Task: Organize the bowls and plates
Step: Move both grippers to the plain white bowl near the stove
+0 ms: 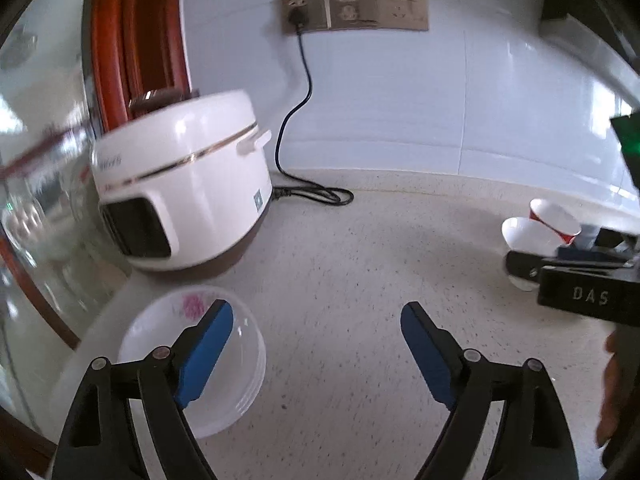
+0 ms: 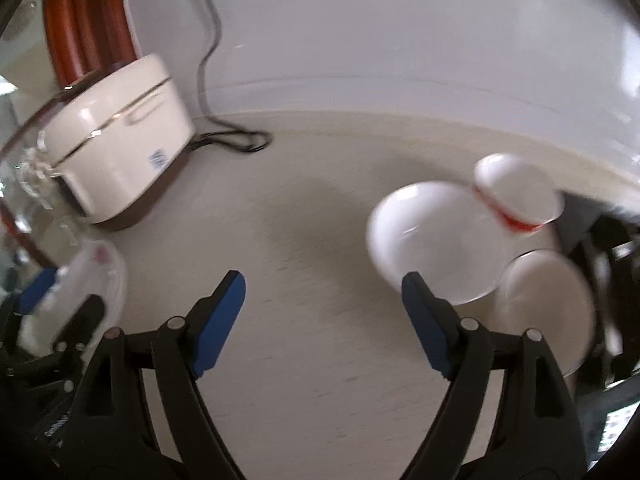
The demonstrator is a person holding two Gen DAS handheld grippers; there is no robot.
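Here, two grippers over a speckled countertop (image 1: 340,280), both with jaws spread wide and nothing between the blue pads. Left gripper (image 1: 316,328) hovering just right of a stack of plates (image 1: 240,360) at the lower left; several white rims layered there, exact count unclear, top plate marked with a pink flower and otherwise bare. Right gripper (image 2: 324,300) above the open counter, its right finger overlapping the edge of a white bowl (image 2: 432,236) in the view; touching or not cannot be told.

Three pieces of crockery on the right in the right wrist view, all blurred: that white bowl, a smaller red-banded bowl (image 2: 516,196) behind it, and a flat white plate (image 2: 548,304) nearer the camera. All three apparently without contents. Only two of them, the white bowl (image 1: 528,236) and the red-banded bowl (image 1: 554,218), visible from the left wrist.

One white rice cooker (image 1: 180,184) at the back left, lid shut, one black cord (image 1: 296,120) running to one wall socket strip (image 1: 354,10). Glass door (image 1: 36,184) at far left.
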